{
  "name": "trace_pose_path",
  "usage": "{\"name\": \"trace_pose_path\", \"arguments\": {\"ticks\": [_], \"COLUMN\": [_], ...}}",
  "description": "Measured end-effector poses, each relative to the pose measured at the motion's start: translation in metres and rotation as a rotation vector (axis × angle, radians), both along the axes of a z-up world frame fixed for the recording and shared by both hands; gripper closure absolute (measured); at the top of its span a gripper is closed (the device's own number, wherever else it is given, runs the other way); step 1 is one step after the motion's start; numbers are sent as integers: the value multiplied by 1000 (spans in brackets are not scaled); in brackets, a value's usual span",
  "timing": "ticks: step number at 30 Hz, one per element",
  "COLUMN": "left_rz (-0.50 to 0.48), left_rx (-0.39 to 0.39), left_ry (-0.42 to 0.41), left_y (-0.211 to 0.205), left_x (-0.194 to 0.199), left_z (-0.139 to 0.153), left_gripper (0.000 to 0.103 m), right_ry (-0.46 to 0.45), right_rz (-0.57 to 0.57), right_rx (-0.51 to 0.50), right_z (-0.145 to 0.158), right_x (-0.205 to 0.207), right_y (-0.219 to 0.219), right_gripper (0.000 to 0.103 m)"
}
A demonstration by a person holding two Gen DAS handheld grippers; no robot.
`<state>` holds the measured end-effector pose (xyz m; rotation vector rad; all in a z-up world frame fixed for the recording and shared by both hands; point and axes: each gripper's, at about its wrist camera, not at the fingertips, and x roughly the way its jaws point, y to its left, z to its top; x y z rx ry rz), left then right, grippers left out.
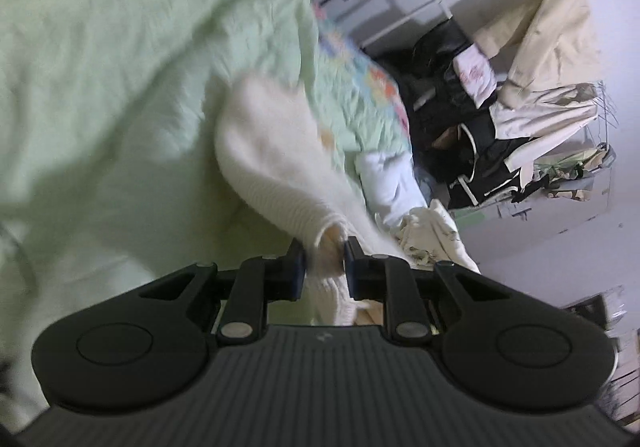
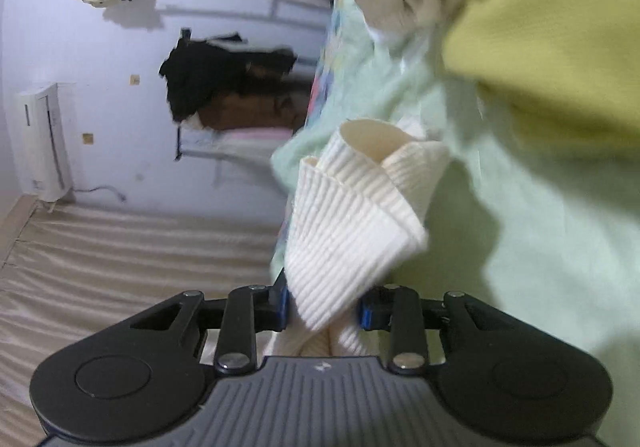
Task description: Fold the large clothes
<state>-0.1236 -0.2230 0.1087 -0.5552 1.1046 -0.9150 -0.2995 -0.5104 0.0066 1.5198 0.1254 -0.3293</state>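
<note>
Left gripper pinches a ribbed end of the white sweater, fingers clamped on the knit, and the garment trails up over the pale green bedsheet. Right gripper bites a folded ribbed edge of the same sweater, raised above the sheet, with a yellow-green cloth beyond. Clothes rack stands by the wall.

Cream ribbed sweater, bunched, over green bedding
</note>
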Motion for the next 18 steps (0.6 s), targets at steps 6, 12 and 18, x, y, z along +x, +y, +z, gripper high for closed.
{"name": "trace_pose_path", "arguments": {"ticks": [6, 12, 18], "left_rz": [-7, -91, -100], "left_rx": [83, 174, 104], "left_ry": [-23, 146, 304], "left_y": [1, -16, -8], "left_x": [-5, -5, -6], "left_z": [-17, -53, -66], "left_gripper": [82, 36, 22], "right_ry": [60, 76, -1], "right_rz": [59, 91, 121], "right_rx": [34, 29, 137], "right_z": [-8, -3, -5], "right_x": [-31, -48, -40], "right_y": [23, 33, 12], "right_gripper": [72, 72, 72]}}
